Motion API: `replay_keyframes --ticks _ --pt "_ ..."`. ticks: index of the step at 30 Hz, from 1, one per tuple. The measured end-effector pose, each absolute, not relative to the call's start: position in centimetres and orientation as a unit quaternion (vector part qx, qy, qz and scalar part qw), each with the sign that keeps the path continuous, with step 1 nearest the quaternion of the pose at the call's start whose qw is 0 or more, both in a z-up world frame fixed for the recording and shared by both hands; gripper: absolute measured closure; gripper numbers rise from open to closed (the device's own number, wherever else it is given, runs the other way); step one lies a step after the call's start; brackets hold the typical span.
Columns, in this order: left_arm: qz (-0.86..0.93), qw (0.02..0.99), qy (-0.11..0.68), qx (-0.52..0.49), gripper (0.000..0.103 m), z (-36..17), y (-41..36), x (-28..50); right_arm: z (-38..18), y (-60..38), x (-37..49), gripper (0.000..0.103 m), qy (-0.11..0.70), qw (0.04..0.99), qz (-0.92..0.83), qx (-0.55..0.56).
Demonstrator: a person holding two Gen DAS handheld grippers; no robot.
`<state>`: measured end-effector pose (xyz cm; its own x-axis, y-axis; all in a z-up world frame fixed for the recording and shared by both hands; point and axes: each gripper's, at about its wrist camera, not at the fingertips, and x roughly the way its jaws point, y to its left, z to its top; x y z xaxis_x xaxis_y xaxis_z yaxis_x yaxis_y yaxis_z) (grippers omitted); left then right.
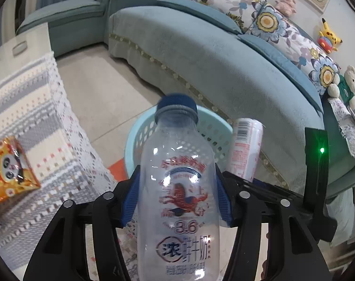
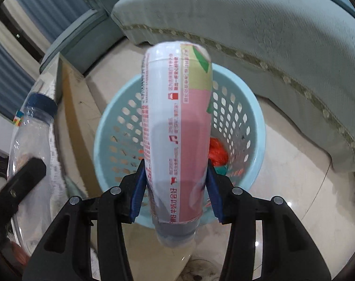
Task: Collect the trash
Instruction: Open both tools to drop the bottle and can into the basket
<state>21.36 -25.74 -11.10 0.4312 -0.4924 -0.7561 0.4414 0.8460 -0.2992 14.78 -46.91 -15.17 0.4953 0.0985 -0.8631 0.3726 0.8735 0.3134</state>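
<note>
My left gripper (image 1: 176, 194) is shut on a clear milk bottle (image 1: 177, 192) with a dark blue cap, held upright near the light blue perforated basket (image 1: 215, 131). My right gripper (image 2: 176, 187) is shut on a pink and white bottle (image 2: 177, 126), held over the basket (image 2: 252, 119). The pink bottle also shows in the left wrist view (image 1: 246, 149), right of the clear bottle. The clear bottle shows at the left in the right wrist view (image 2: 30, 145). Orange and teal trash (image 2: 217, 152) lies in the basket's bottom.
A teal sofa (image 1: 201, 53) with floral cushions curves behind the basket. A table with a crocheted cloth (image 1: 37, 121) stands at the left, with an orange panda box (image 1: 9, 168) on it. Plush toys (image 1: 329, 37) sit along the sofa back.
</note>
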Motion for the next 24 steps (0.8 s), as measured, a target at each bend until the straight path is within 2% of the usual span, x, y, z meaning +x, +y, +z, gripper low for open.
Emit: replay_keyframes --ticks 2,4,15,24 --pt "-0.278 0.847 0.451 -0.037 0.032 -11.4 -25.3 21.4 -15.5 -46.9 15.0 0.058 0.496 0.830 -0.089 0.238" --pt "-0.280 0.850 0.444 -0.040 0.029 -11.2 -24.8 21.3 -15.3 -47.0 14.9 0.058 0.496 0.828 -0.093 0.243" --pt "-0.285 0.866 0.408 -0.057 0.029 -7.2 -21.2 18.0 -12.2 -46.6 12.7 0.055 0.464 0.846 -0.086 0.247" --pt "-0.259 0.893 0.357 -0.089 0.029 -1.3 -15.0 13.9 -6.3 -40.2 11.4 0.055 0.432 0.879 -0.032 0.200"
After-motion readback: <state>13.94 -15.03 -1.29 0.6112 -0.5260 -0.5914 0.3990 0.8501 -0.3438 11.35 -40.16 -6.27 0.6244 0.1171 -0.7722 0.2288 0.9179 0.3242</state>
